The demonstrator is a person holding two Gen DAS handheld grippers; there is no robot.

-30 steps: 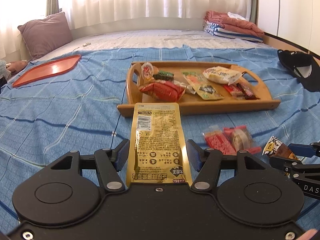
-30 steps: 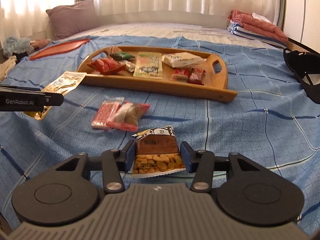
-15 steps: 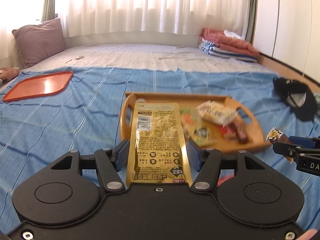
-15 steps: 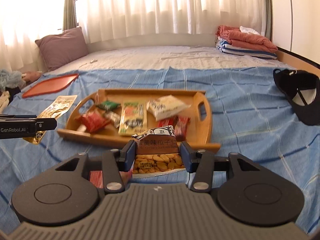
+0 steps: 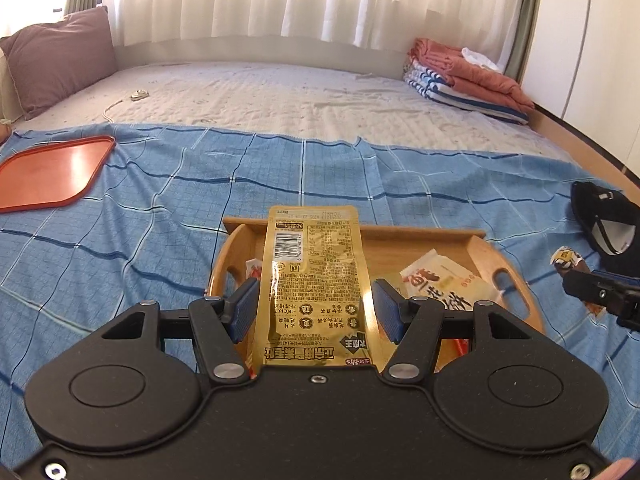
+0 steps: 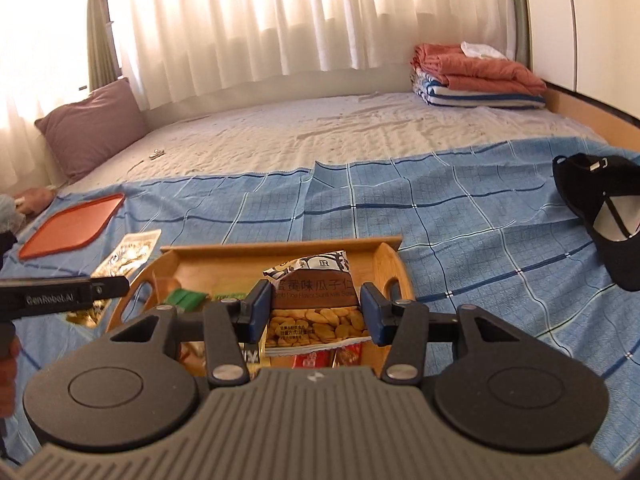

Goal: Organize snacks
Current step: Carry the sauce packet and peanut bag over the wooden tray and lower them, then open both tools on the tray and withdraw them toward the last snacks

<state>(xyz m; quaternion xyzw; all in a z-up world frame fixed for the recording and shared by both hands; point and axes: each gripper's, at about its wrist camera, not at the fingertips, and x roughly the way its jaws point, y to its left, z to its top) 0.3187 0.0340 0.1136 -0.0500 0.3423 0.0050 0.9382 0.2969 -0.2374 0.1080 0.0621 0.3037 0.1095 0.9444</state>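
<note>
My left gripper (image 5: 316,306) is shut on a gold snack pouch (image 5: 316,280), its printed back facing me, held up over the near left part of the wooden tray (image 5: 424,236). A white snack packet (image 5: 444,286) lies in that tray. My right gripper (image 6: 316,312) is shut on a sunflower-seed packet (image 6: 316,300) with a brown band and clear window, held over the wooden tray (image 6: 280,246). In the left wrist view the right gripper's fingers (image 5: 600,294) carry that seed packet (image 5: 566,258) at the far right. The left gripper's fingers (image 6: 80,294) with the gold pouch (image 6: 128,252) show in the right wrist view.
An orange tray (image 5: 48,172) lies on the blue checked sheet (image 5: 160,208) at the left. A black cap (image 5: 608,224) sits at the right edge. Folded blankets (image 6: 476,76) and a purple pillow (image 6: 92,124) lie at the back of the bed.
Both grippers have risen and moved forward with their packets, now over the wooden tray. The loose snacks on the sheet in front of the tray have dropped out of view.
</note>
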